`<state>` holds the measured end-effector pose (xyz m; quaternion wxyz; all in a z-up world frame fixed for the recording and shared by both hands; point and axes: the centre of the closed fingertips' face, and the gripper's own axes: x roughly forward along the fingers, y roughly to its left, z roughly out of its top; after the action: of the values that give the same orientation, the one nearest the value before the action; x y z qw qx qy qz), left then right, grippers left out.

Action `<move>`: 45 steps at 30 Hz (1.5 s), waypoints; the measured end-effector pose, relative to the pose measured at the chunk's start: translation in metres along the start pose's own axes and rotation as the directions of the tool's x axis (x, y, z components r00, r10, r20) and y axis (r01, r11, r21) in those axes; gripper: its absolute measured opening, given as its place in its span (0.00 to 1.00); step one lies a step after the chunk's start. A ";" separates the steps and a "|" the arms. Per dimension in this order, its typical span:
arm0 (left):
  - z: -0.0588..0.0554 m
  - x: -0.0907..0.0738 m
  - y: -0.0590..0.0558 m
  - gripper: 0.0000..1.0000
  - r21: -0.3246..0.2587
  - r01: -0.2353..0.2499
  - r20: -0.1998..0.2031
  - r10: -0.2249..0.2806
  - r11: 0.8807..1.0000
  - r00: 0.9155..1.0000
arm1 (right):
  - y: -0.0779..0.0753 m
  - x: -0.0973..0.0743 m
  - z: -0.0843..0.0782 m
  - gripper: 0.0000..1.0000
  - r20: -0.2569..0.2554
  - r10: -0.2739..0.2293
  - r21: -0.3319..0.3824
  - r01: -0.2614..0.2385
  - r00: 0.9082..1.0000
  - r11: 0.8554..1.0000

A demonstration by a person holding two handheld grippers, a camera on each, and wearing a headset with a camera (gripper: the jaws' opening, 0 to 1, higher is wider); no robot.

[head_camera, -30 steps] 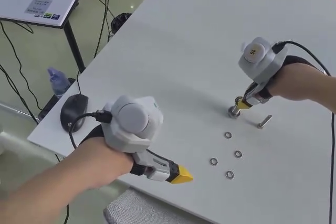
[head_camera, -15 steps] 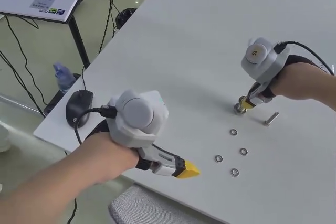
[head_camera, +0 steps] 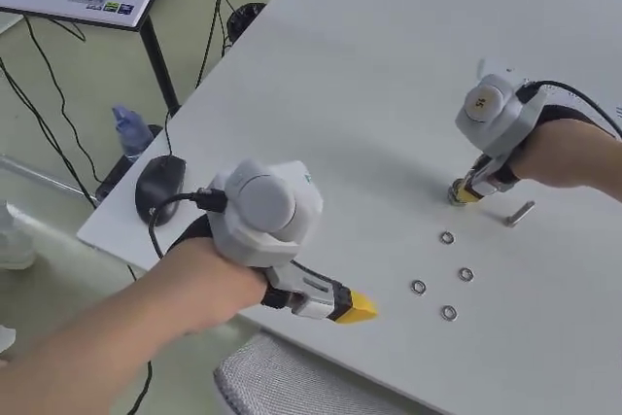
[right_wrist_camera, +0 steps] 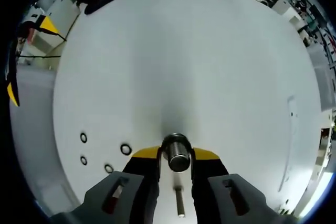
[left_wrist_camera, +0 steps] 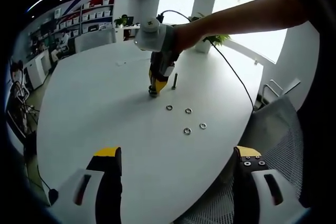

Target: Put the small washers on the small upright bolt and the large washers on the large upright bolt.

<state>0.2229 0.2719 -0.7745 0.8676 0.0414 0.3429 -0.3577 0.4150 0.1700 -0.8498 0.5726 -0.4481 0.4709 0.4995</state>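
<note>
The left gripper (head_camera: 355,309) hangs over the near edge of the table (head_camera: 340,94), jaws spread wide with nothing between them. Beyond it, four washers (head_camera: 418,287) lie flat and loose on the table, close together but apart from one another. Past the washers, the right gripper (head_camera: 466,192) points down, jaws closed against both sides of the large bolt (right_wrist_camera: 177,158), which stands on the table. The small bolt (head_camera: 520,213) lies on its side just beside it. A mouse (head_camera: 160,182) sits at the left edge.
</note>
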 end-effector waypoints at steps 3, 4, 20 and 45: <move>0.000 -0.001 0.001 0.87 -0.001 -0.001 0.001 0.001 1.000 1.000 | 0.000 0.003 0.000 0.22 0.000 0.003 0.007 -0.003 1.000 1.000; 0.000 -0.001 0.002 0.87 0.000 -0.002 -0.001 0.002 1.000 1.000 | 0.001 0.004 0.000 0.22 -0.001 0.004 0.006 -0.004 1.000 1.000; -0.005 -0.002 0.001 0.86 -0.001 0.004 -0.013 -0.004 1.000 1.000 | 0.001 0.009 0.001 0.24 -0.008 0.010 0.001 -0.010 1.000 1.000; -0.002 -0.007 0.001 0.86 0.018 0.004 -0.015 -0.004 1.000 1.000 | -0.001 0.003 0.001 0.39 0.030 0.017 -0.033 -0.016 0.999 0.999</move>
<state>0.2192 0.2773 -0.7720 0.8640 0.0512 0.3462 -0.3621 0.4158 0.1713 -0.8523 0.5681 -0.4459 0.4578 0.5185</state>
